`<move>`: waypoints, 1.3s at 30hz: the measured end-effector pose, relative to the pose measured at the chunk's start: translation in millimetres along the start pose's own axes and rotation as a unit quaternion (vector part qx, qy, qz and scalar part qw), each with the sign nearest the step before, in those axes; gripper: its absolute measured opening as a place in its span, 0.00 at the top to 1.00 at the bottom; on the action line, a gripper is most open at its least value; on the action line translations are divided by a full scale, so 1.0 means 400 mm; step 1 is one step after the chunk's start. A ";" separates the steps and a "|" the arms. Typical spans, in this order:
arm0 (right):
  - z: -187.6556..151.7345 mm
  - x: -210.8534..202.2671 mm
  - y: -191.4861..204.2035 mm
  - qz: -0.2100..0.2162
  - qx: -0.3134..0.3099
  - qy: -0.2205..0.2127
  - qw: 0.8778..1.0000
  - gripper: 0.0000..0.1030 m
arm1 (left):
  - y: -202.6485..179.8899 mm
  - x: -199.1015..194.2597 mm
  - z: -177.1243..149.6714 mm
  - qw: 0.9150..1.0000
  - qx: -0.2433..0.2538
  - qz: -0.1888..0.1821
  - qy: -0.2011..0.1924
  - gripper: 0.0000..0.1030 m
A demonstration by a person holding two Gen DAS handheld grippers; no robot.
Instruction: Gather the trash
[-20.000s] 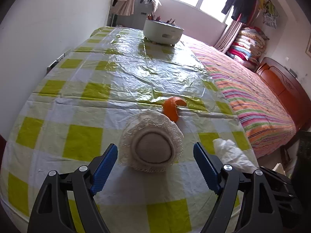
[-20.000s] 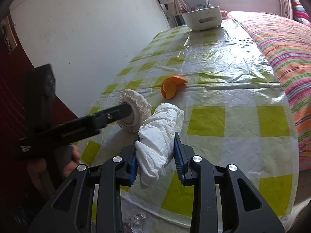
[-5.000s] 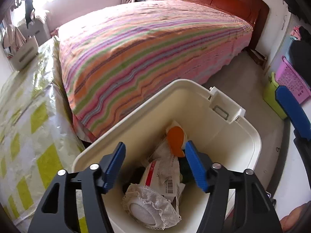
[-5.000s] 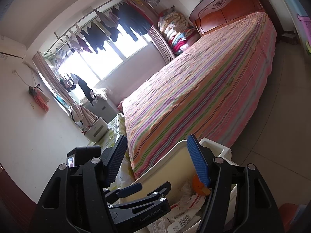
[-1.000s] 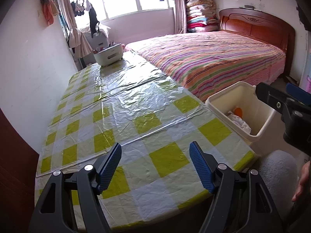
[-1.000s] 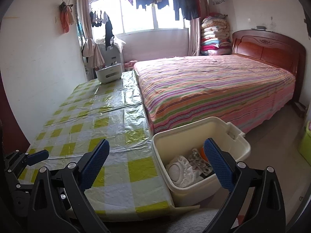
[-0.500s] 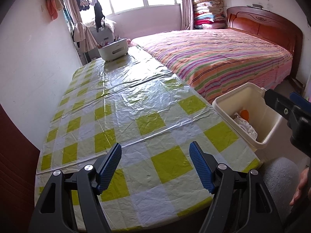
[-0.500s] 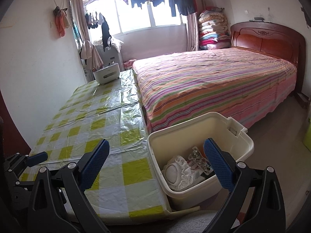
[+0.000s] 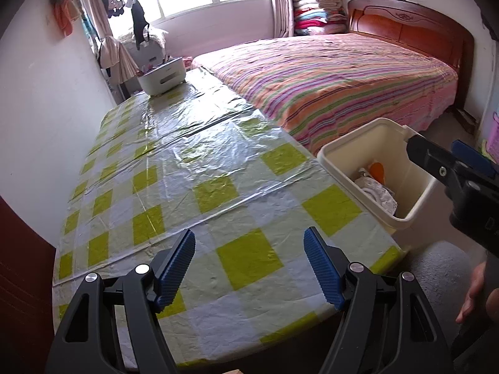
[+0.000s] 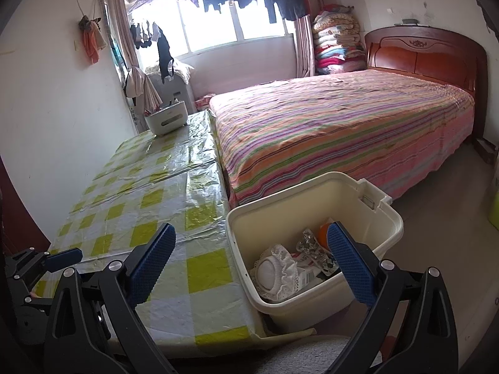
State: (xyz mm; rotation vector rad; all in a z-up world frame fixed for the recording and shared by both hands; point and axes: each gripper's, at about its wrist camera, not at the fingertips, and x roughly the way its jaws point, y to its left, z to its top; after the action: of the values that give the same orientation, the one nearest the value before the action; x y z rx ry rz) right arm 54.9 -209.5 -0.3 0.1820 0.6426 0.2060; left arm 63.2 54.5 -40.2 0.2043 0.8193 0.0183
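Left gripper [image 9: 249,261] hangs over the near end of the checked tablecloth [image 9: 174,168], jaws apart, nothing between them. Cloth looks bare of trash from here to the white appliance [image 9: 162,76] at its far end; far squares are glare-washed, so small scraps could hide there. Right of the table, hard against its edge, sits the cream bin [image 10: 315,299]. Right gripper [image 10: 249,258] hovers above the bin's near-left corner, jaws wide apart, also empty. All visible trash is inside the bin: lace-edged round pad [image 10: 276,269] at the near-left, crumpled foil wrapper [image 10: 312,246] right of it over a barcoded packet, orange peel [image 9: 377,171] toward the far wall, mostly hidden behind the right jaw in the right wrist view. Handling call: everything is light and soft. Lace pad will squash, so pinch across the dome, not the frill. Foil is crinkly and slick, take it at the bunched middle. Peel is stiff-ish and curved, grip across the edge. The task looks about finished.
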 end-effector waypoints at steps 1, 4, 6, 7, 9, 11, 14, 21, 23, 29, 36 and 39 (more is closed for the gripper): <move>-0.001 -0.001 -0.004 0.000 0.002 0.000 1.000 0.07 | -0.006 0.000 0.000 1.000 0.002 -0.003 0.002 0.32; -0.007 0.003 -0.015 -0.001 0.006 0.003 1.000 0.07 | -0.021 0.000 0.001 1.000 0.008 -0.011 0.007 0.32; -0.010 0.002 -0.020 -0.001 0.009 0.004 1.000 0.07 | -0.030 0.001 0.002 1.000 0.012 -0.012 0.008 0.32; -0.010 0.003 -0.021 -0.002 0.009 0.003 1.000 0.07 | -0.037 0.001 0.002 1.000 0.016 -0.011 0.008 0.32; -0.010 0.000 -0.024 -0.002 0.011 0.003 1.000 0.07 | -0.045 -0.001 0.003 1.000 0.020 -0.010 0.008 0.32; -0.010 -0.002 -0.026 -0.002 0.012 0.002 1.000 0.07 | -0.052 -0.002 0.003 1.000 0.023 -0.011 0.007 0.32; -0.011 -0.005 -0.032 -0.003 0.013 0.001 1.000 0.07 | -0.061 -0.004 0.004 1.000 0.027 -0.013 0.009 0.32; -0.023 -0.004 -0.049 -0.006 0.019 0.004 1.000 0.07 | -0.087 -0.010 0.002 0.999 0.040 -0.016 0.010 0.32; -0.023 -0.004 -0.050 -0.005 0.019 0.004 1.000 0.07 | -0.093 -0.012 0.002 0.999 0.044 -0.014 0.008 0.32; -0.029 -0.007 -0.055 -0.006 0.022 0.004 1.000 0.07 | -0.104 -0.015 0.004 0.999 0.050 -0.013 0.006 0.32; -0.038 -0.006 -0.063 -0.007 0.024 0.006 1.000 0.07 | -0.114 -0.014 0.002 0.998 0.057 -0.011 0.007 0.32; -0.038 -0.007 -0.064 -0.007 0.024 0.006 1.000 0.07 | -0.120 -0.016 0.000 0.998 0.060 -0.012 0.006 0.32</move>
State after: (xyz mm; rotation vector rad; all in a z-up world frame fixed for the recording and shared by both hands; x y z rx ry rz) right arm 46.9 -233.4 -16.5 0.2216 0.6611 0.1779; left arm 55.9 6.7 -44.7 0.3077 0.8355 -0.0515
